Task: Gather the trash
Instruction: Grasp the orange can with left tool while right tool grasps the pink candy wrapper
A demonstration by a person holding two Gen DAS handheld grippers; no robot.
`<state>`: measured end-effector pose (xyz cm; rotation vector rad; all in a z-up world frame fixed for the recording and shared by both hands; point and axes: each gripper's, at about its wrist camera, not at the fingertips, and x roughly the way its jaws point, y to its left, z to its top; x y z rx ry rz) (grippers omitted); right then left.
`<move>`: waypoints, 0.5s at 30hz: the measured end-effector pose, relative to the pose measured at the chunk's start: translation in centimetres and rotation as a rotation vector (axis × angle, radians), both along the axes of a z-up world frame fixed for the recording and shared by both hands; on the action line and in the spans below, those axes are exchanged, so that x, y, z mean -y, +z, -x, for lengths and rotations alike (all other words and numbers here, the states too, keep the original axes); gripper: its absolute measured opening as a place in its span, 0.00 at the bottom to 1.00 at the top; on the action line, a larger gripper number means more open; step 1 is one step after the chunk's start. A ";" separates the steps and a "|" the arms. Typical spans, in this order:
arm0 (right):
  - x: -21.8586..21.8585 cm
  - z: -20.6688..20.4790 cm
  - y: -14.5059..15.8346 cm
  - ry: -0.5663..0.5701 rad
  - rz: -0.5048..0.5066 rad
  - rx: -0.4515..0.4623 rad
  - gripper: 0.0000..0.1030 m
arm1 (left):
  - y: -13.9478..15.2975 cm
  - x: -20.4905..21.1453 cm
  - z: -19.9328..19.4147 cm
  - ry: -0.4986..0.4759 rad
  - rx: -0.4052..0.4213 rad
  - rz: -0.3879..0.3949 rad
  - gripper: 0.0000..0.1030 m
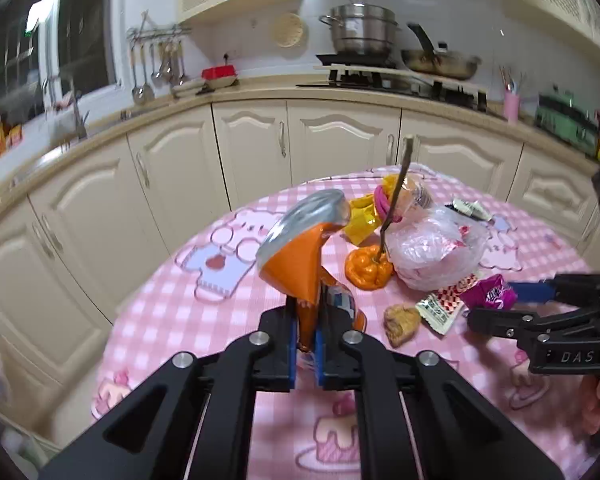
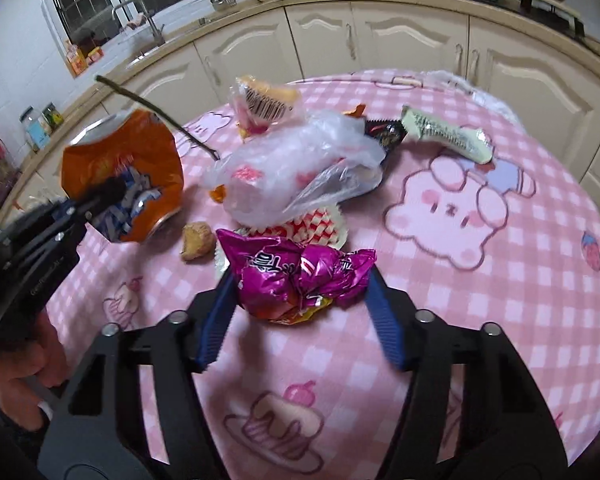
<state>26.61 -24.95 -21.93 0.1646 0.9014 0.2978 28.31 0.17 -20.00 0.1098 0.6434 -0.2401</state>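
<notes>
now crushed orange can (image 1: pixel 300 256) pinched in left gripper (image 1: pixel 306 344), purple wrapper (image 2: pixel 300 276) between spread right gripper (image 2: pixel 300 320)

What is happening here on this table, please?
A person is clearing trash from a table with a pink checked cloth, using two handheld grippers. The left gripper is shut on a crushed orange can and holds it up above the cloth. The right gripper is open, its fingers on either side of a crumpled purple wrapper. A clear plastic bag, a piece of bread and other wrappers lie on the cloth.
</notes>
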 end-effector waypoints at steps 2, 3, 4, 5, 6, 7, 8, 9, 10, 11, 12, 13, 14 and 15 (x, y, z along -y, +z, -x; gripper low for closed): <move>0.3 0.7 0.1 0.000 -0.006 0.004 0.56 | 0.2 -0.6 0.7 0.017 0.001 0.028 0.06; 0.7 1.2 0.2 -0.003 -0.023 0.005 0.55 | 0.3 -0.9 1.3 0.021 0.003 0.048 0.06; 1.0 1.7 0.4 -0.008 -0.032 0.010 0.55 | 0.5 -0.9 1.8 0.021 0.008 0.055 0.06; 1.2 2.2 0.6 -0.012 -0.036 0.015 0.55 | 0.8 -0.9 2.3 0.022 0.014 0.061 0.06; 1.5 2.6 0.9 -0.015 -0.044 0.021 0.55 | 1.1 -0.9 2.9 0.024 0.021 0.070 0.06; 1.7 2.9 1.0 -0.016 -0.050 0.024 0.55 | 1.4 -1.0 3.5 0.023 0.027 0.088 0.06; 2.1 3.5 1.4 -0.020 -0.057 0.031 0.55 | 1.8 -1.0 4.2 0.023 0.035 0.103 0.06; 2.3 4.0 1.7 -0.023 -0.057 0.038 0.55 | 2.1 -1.0 4.9 0.025 0.043 0.109 0.06; 2.5 4.4 2.0 -0.027 -0.059 0.046 0.55 | 2.4 -0.9 5.7 0.024 0.053 0.115 0.06; 2.8 4.8 2.3 -0.030 -0.066 0.053 0.55 | 2.7 -0.7 6.3 0.021 0.060 0.119 0.06; 3.3 5.4 2.7 -0.035 -0.072 0.062 0.55 | 3.1 -0.5 6.8 0.018 0.067 0.122 0.06; 3.5 5.7 3.0 -0.038 -0.073 0.068 0.55 | 3.5 -0.3 7.4 0.014 0.076 0.124 0.06; 3.9 6.4 3.4 -0.041 -0.078 0.079 0.55 | 3.9 -0.1 8.0 0.010 0.083 0.126 0.06; 4.2 6.8 3.7 -0.042 -0.084 0.085 0.55 | 4.3 0.4 8.6 0.006 0.088 0.130 0.06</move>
